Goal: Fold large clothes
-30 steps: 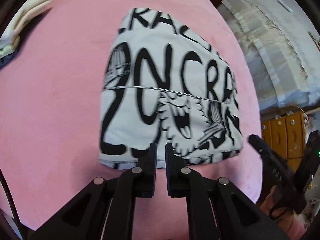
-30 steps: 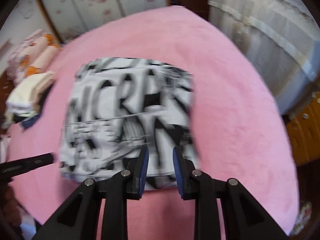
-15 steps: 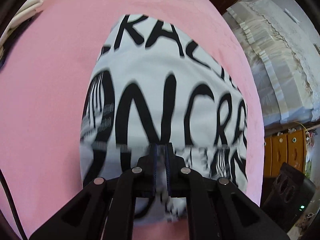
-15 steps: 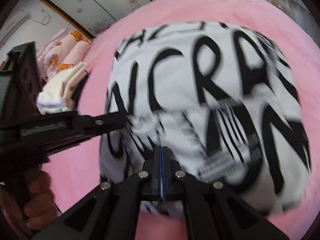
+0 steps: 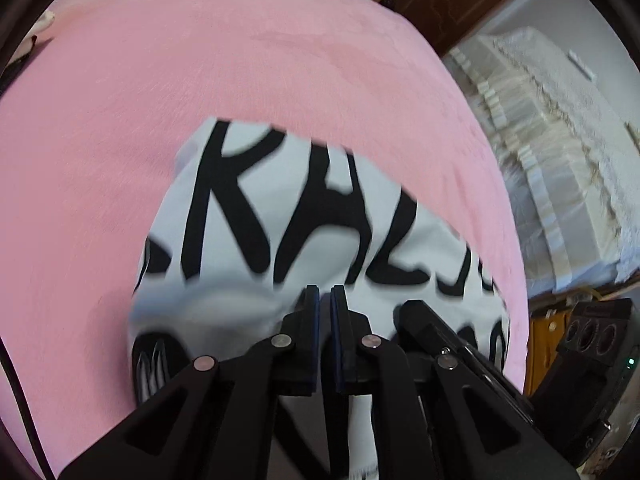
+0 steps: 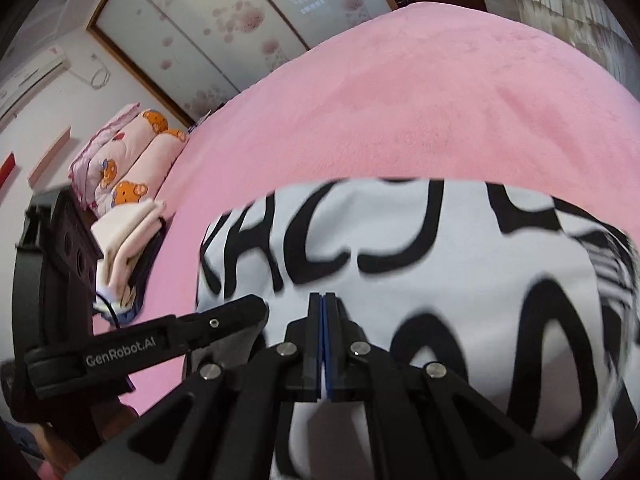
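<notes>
A white garment with big black lettering (image 5: pixel 304 216) lies folded on the pink bed cover (image 5: pixel 200 72). My left gripper (image 5: pixel 325 294) is shut on the garment's near edge, cloth pinched between its jaws and lifted. My right gripper (image 6: pixel 322 300) is shut on the same near edge of the garment (image 6: pixel 420 280), to the right of the left one. The right gripper's finger shows in the left wrist view (image 5: pixel 440 344), and the left gripper's arm (image 6: pixel 160 344) shows in the right wrist view. The cloth under both grippers is blurred.
A stack of folded clothes (image 6: pixel 128 236) and rolled pink bear-print bedding (image 6: pixel 128 160) lie at the bed's left side. A cream lace-covered piece of furniture (image 5: pixel 560 152) and an orange cabinet (image 5: pixel 540 344) stand to the right. The pink bed cover (image 6: pixel 400 92) stretches beyond the garment.
Both grippers came down on the garment's near edge and shut on it, the left still open 0.5 s ago. They have since carried the edge up and forward, so less of the garment shows.
</notes>
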Available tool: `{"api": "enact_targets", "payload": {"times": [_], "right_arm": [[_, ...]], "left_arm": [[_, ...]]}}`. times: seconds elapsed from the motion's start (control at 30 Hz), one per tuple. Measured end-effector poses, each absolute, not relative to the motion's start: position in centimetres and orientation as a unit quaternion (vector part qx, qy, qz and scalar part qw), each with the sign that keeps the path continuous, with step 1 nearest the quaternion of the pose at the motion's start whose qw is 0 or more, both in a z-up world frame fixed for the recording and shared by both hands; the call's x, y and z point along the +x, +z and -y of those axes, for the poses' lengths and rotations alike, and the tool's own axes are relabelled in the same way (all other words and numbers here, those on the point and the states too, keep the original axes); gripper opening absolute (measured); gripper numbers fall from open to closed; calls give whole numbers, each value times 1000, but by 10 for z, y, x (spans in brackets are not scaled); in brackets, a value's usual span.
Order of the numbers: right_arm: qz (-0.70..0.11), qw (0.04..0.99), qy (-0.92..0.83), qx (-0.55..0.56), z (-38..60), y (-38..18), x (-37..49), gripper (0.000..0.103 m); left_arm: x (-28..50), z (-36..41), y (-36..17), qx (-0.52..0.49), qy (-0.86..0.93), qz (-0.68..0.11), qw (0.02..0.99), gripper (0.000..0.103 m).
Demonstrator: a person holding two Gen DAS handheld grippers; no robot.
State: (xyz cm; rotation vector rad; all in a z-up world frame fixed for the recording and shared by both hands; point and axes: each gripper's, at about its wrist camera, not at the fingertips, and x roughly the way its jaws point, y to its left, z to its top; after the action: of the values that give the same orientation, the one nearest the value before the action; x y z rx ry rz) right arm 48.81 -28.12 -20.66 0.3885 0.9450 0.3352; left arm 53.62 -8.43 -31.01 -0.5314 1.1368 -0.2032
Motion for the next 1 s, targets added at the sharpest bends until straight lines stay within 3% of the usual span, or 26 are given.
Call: {"api": "enact_targets", "payload": {"times": [0.3,0.47,1.0], "right_arm": [[-458,867,123,152,294,-220,516,0],[-460,875,96,115,309,-210,505,0],[-450,885,-57,100,388,-168,451,0]], "left_arm": [[554,108,-321,-172,-68,-510,840,1],[561,97,-318,-180,-83,-509,838,1],[531,39,-260,-132,27,-480,867,1]]}}
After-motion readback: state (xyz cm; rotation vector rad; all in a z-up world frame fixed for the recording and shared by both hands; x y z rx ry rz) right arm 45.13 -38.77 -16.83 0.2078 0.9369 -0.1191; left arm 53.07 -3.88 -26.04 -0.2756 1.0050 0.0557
